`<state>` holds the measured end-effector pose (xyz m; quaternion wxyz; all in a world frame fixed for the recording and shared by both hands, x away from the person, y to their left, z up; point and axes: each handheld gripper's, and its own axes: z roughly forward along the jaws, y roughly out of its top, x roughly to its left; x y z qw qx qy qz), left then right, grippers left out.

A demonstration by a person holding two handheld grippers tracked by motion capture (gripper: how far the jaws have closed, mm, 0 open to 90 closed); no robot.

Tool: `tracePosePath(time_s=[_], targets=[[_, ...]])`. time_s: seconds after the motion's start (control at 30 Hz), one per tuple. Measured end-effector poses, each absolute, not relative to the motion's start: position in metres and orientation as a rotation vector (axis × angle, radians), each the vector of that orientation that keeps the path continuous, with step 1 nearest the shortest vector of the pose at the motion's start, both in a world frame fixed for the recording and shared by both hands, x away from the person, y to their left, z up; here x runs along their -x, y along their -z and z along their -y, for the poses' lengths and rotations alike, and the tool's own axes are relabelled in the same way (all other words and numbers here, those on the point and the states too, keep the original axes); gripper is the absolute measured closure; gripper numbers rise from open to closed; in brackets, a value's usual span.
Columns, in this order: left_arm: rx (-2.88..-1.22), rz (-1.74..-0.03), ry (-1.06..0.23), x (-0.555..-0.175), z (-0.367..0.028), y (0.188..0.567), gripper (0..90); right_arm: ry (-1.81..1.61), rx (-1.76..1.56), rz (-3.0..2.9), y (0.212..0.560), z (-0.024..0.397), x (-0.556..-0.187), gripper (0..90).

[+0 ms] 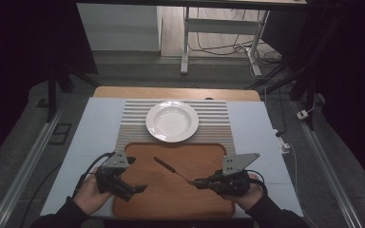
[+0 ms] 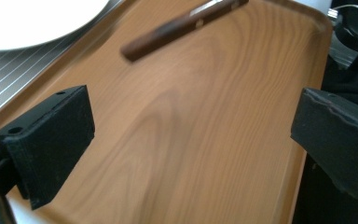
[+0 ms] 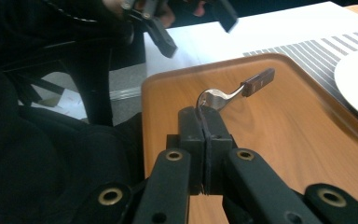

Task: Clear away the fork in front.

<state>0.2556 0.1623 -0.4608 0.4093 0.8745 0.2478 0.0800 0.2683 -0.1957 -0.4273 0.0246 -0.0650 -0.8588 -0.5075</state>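
A spoon (image 1: pixel 164 165) with a dark brown handle hangs over the wooden tray (image 1: pixel 204 152). My right gripper (image 1: pixel 197 182) is shut on the rim of its metal bowl. In the right gripper view the jaws (image 3: pixel 205 116) pinch the bowl of the spoon (image 3: pixel 223 95), and the handle points away toward the plate. My left gripper (image 1: pixel 138 189) stands open over the tray's left front part with nothing between its fingers. In the left gripper view its jaws (image 2: pixel 193 135) frame bare tray wood (image 2: pixel 242 60), and the spoon handle (image 2: pixel 182 28) lies farther off.
A white deep plate (image 1: pixel 172 121) rests on a striped placemat (image 1: pixel 133 123) just beyond the tray. The tray lies on a pale tabletop (image 1: pixel 95 128) with bare margins left and right. The open left gripper (image 3: pixel 195 25) appears across the tray in the right gripper view.
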Motion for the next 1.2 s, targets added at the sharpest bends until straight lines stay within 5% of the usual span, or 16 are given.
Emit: tracePosePath(time_s=[0.57,0.93,1.2], targets=[[-2.359,-0.294,-0.174,-0.277,-0.112,0.465,6.9,1.512,0.070,2.593,0.429,0.188,-0.263,89.7],[-2.422,-0.117,-0.175,-0.271,-0.112,0.469,38.5,1.446,-0.047,2.593,0.430,0.182,-0.258,89.7],[-2.438,0.028,-0.174,-0.263,-0.109,0.473,50.7,1.401,-0.099,2.591,0.431,0.179,-0.255,89.7]])
